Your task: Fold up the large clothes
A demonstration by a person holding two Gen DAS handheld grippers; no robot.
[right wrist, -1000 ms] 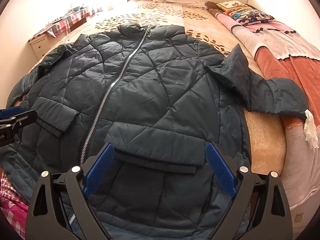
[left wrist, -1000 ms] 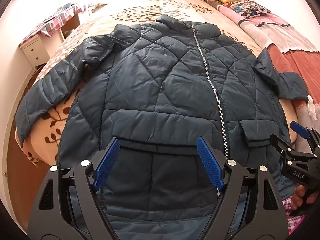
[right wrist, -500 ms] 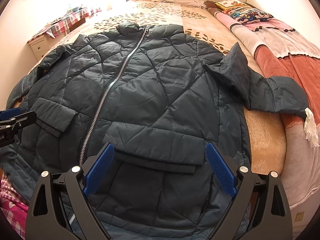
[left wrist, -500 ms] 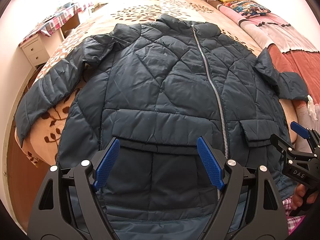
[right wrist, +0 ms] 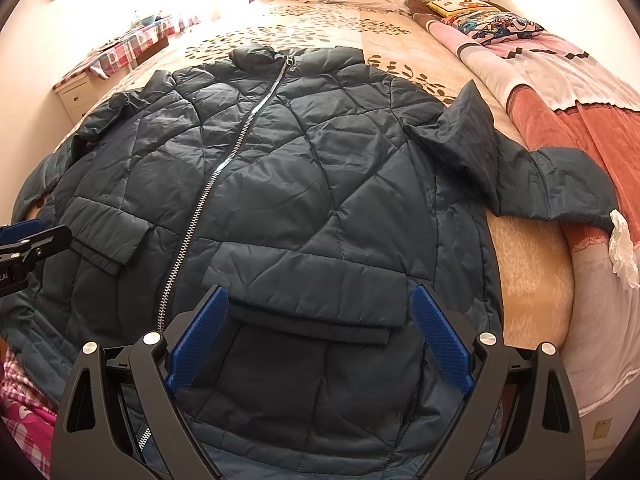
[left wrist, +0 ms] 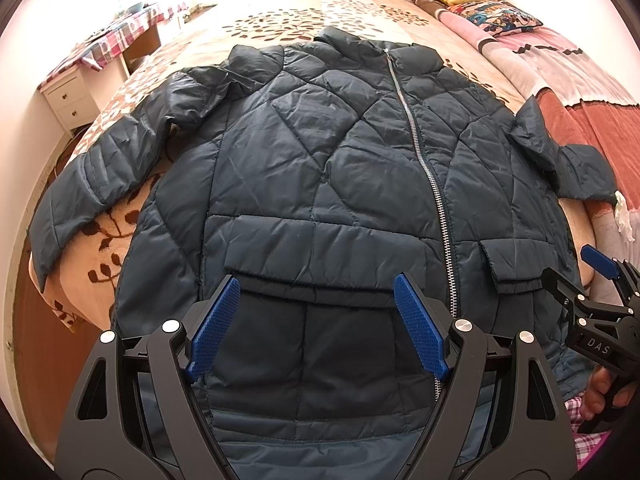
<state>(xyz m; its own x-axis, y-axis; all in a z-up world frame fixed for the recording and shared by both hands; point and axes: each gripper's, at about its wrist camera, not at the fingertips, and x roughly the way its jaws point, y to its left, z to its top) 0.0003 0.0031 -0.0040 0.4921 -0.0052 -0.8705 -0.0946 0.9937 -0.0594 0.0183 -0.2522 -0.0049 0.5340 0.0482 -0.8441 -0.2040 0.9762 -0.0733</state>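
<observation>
A dark blue quilted jacket (left wrist: 320, 168) lies front up and zipped on the bed, collar far, hem near; it also shows in the right wrist view (right wrist: 280, 184). Its left sleeve (left wrist: 100, 176) stretches toward the bed's left edge. Its right sleeve (right wrist: 532, 176) is folded and crumpled on the right. My left gripper (left wrist: 316, 320) is open and empty above the left pocket flap. My right gripper (right wrist: 320, 332) is open and empty above the right pocket flap; it also shows at the right edge of the left wrist view (left wrist: 600, 308).
The bed (right wrist: 524, 280) has a leaf-patterned cover. Pink and red blankets (right wrist: 580, 92) and pillows (left wrist: 492, 12) lie along its right side. A white nightstand (left wrist: 72, 96) and a table with a plaid cloth (left wrist: 116, 40) stand at the left.
Both grippers stay open above the hem. The views have shifted only slightly; the jacket has not moved.
</observation>
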